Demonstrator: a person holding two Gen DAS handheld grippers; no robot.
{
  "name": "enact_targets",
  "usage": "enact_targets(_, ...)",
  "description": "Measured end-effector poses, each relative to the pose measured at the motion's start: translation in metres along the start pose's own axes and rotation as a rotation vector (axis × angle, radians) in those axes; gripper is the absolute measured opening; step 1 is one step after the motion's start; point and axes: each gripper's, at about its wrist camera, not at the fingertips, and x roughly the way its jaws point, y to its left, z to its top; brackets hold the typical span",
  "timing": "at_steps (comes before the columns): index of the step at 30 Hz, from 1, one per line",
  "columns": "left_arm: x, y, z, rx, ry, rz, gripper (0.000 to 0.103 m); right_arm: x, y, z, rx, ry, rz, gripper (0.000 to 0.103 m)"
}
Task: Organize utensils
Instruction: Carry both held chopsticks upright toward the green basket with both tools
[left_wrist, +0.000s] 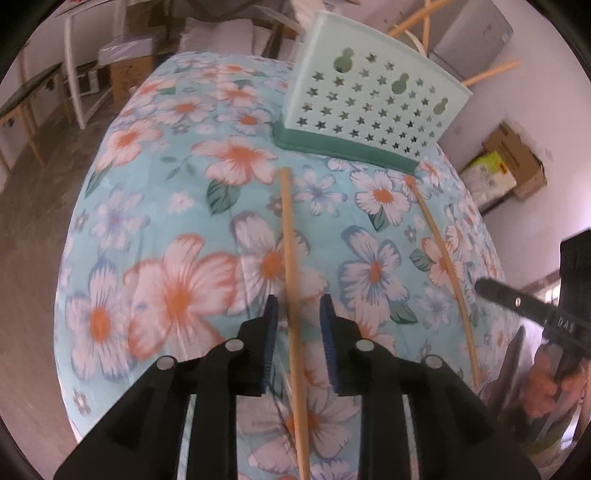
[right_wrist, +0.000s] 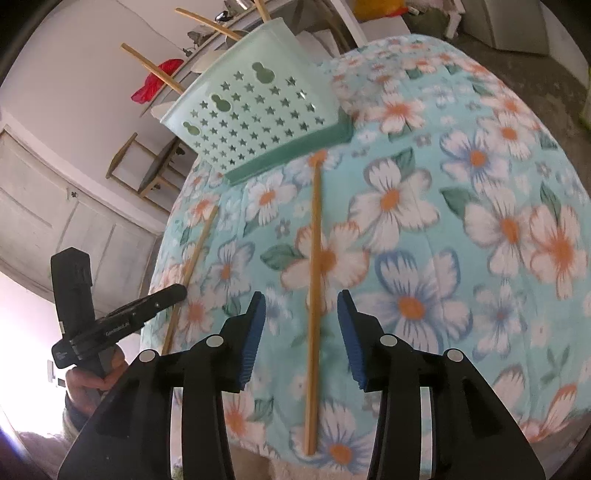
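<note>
1. The right tool (right_wrist: 301, 301) hangs with its blue pads apart over a floral tablecloth (right_wrist: 461, 221).
2. A wooden chopstick (right_wrist: 315, 280) lies between the pads, untouched.
3. A second chopstick (right_wrist: 190, 273) lies left of it.
4. A mint star-punched basket (right_wrist: 255, 122) stands beyond, holding more chopsticks.
5. The left tool (right_wrist: 122, 317) shows at left.

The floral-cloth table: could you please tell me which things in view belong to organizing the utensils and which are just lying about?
Belongs to the job:
- chopstick between the left claw pads
- chopstick between the right claw pads
- green perforated holder, already holding chopsticks

Just lying about:
- cardboard boxes
- red cloth
- wooden stool
</note>
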Motion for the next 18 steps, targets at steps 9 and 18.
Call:
enact_targets(9, 0.031, -0.002, 0.048, 0.089, 0.041, 0.081, 0.023, 0.035, -0.008, 0.03, 0.007, -0.002, -0.064, 0.039)
enact_targets(18, 0.047, -0.009, 0.055, 0.098, 0.016, 0.093, 0.007, 0.052, -0.017, 0.047, 0.032, -0.009, -0.073, 0.004)
